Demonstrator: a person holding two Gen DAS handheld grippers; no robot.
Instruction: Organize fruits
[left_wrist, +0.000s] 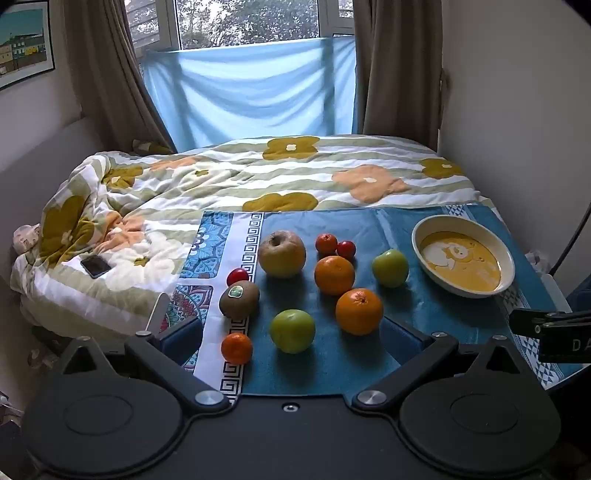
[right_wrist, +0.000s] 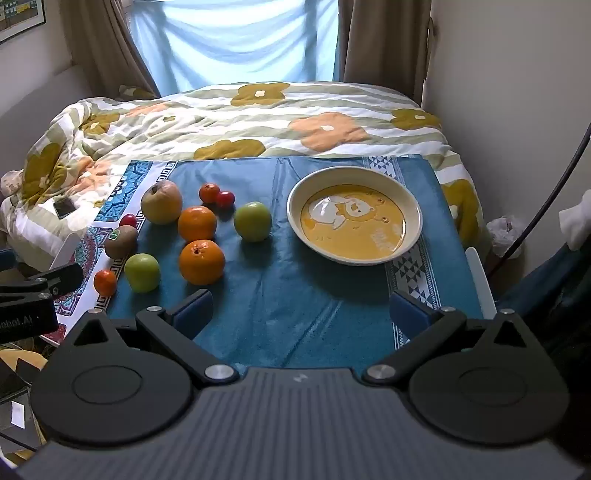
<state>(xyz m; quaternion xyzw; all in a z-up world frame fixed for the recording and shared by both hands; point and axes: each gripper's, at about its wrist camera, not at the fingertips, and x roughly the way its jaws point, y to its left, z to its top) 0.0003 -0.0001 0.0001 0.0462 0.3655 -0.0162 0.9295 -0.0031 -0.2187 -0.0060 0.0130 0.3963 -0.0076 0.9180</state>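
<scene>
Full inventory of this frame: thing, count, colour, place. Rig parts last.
bowl: 1, cream rim, yellow bear inside, empty, right on cloth
oranges: 2, orange, mid-left
green apples: 2, one beside bowl, one near front-left
yellow apple: 1, back-left
kiwi: 1, brown, stickered, left edge
small orange fruits: 2, front-left and back
small red fruits: 2, back and left
cloth: 1, blue
phone: 1, black, on duvet
left gripper: open
right gripper: open
</scene>
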